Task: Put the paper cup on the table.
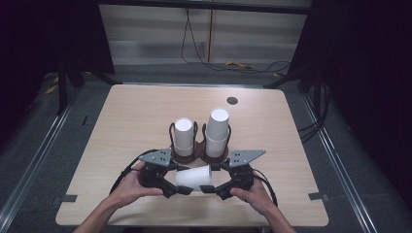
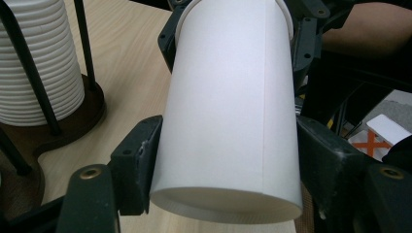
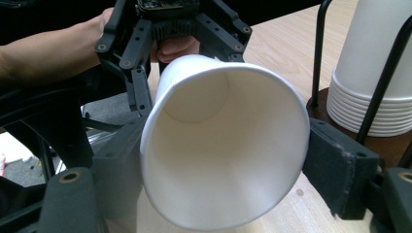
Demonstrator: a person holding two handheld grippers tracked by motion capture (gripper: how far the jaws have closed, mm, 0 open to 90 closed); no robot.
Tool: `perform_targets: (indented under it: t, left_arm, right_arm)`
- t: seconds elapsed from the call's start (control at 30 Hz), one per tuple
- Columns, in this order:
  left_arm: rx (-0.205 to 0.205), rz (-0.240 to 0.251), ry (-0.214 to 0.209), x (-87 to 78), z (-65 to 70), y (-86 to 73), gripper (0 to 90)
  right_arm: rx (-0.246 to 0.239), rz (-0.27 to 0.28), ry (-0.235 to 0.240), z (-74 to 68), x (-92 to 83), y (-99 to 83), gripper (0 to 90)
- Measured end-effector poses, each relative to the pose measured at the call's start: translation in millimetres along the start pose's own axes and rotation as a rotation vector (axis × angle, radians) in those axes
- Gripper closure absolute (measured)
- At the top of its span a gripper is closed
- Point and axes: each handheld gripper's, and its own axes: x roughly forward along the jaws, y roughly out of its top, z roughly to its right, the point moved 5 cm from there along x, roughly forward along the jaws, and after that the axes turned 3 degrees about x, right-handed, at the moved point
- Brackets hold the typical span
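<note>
Both grippers' fingers clamp one paper cup (image 1: 193, 177) lying sideways — its base hidden behind the left gripper (image 1: 180, 190).

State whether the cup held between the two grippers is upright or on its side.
On its side: the cup lies level between both grippers, its open mouth facing the right gripper.

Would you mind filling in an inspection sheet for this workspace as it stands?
Surface: light wooden table, round grommet near the far edge.
Job's things: white paper cup lying sideways between both grippers; two cup stacks in a dark holder.
Clutter: nothing seen.
Grippers: left gripper clamps the cup's base end, right gripper its rim end.
Cables: black cable trails from the left gripper; wires on the floor beyond.
Surroundings: dark curtains, grey floor.
</note>
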Motion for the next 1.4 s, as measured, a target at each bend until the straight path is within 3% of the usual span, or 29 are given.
perform_targets:
  t: [0.43,0.67,0.7,0.73,0.87,0.97,1.0,1.17,1.27,1.4]
  left_arm:
    - [-0.031,-0.01,0.033,-0.2,-2.5,-1.3,19.7]
    - [-0.028,-0.048,0.104,-2.9,-7.1,-3.4,16.0]
    - [-0.028,-0.048,0.104,-2.9,-7.1,-3.4,16.5]
    - [-0.03,-0.048,0.133,-4.5,-9.6,-4.5,16.3]
    - [-0.034,-0.054,0.142,-6.4,-11.1,-8.5,16.9]
    - [-0.044,-0.041,0.175,-9.4,-14.8,-8.5,16.8]
    - [-0.03,-0.045,0.197,-12.1,-16.3,-9.2,15.9]
    - [-0.058,-0.03,0.234,-18.5,-19.1,-11.7,15.6]
    - [-0.06,-0.055,0.291,-23.2,-24.1,-15.7,15.7]
    - [-0.085,-0.041,0.315,-28.5,-26.3,-17.6,15.7]
  right_arm:
    - [-0.001,-0.002,-0.012,0.0,-2.6,2.5,25.6]
    - [0.013,-0.005,-0.037,5.0,-6.3,3.5,25.7]
    - [0.013,-0.005,-0.037,5.0,-6.3,3.5,25.7]
    - [0.014,-0.007,-0.04,6.0,-6.7,3.1,25.7]
    - [0.024,-0.01,-0.051,9.6,-7.7,2.8,25.9]
    - [0.041,-0.029,-0.061,12.8,-8.1,1.8,26.1]
    - [0.048,-0.022,-0.065,14.6,-9.6,1.4,26.2]
    - [0.055,-0.027,-0.097,15.3,-14.8,1.1,26.3]
    - [0.064,-0.035,-0.119,16.9,-18.7,-0.2,26.3]
    - [0.07,-0.049,-0.135,18.2,-20.5,-1.7,26.3]
